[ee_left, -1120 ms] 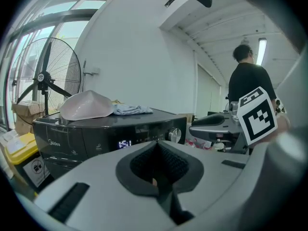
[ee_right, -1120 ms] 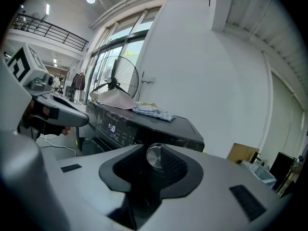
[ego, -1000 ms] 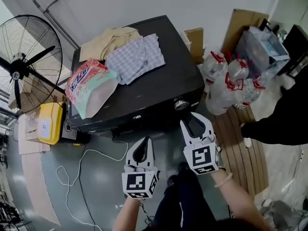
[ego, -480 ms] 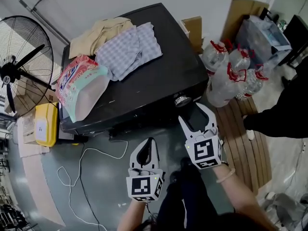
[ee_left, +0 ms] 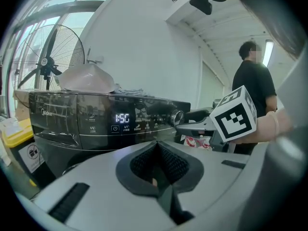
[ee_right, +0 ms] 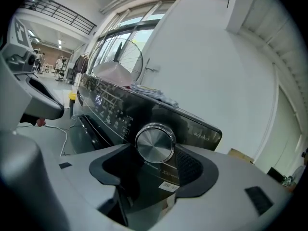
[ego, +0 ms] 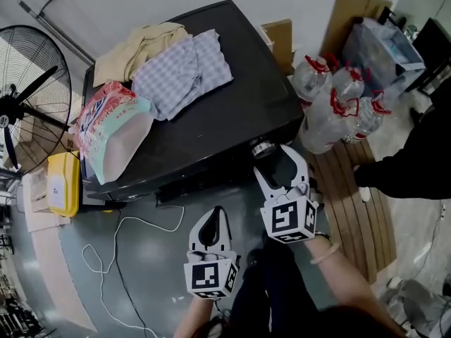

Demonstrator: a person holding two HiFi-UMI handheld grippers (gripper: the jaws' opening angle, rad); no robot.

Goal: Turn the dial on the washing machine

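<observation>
Right gripper view looks straight at the silver dial (ee_right: 155, 142), which sits at the right end of the washing machine's (ee_right: 115, 107) dark control panel. The right claw (ee_right: 153, 173) is spread wide, having just been opening. The dial stands framed between its two jaws, and neither pad presses on it.

From the head view, the right claw (ego: 275, 162) reaches up to the front edge of the washing machine (ego: 232, 129), right at the dial (ego: 262, 148). The left claw (ego: 213, 218) hangs lower and to the left, well apart from the panel. In the left gripper view the left claw (ee_left: 157, 150) is clenched on nothing, its tips together, and it faces the lit display (ee_left: 121, 118).

On top of the machine lie a beige cloth (ego: 137, 48), a checked cloth (ego: 180, 72) and a detergent bag (ego: 113, 129). A standing fan (ego: 28, 97) and a yellow container (ego: 62, 185) stand to the machine's left. A white cable (ego: 134, 227) trails over the floor. Water bottles (ego: 331, 111) are clustered by the machine's right side, and a person in black (ego: 416, 153) stands beyond them.
</observation>
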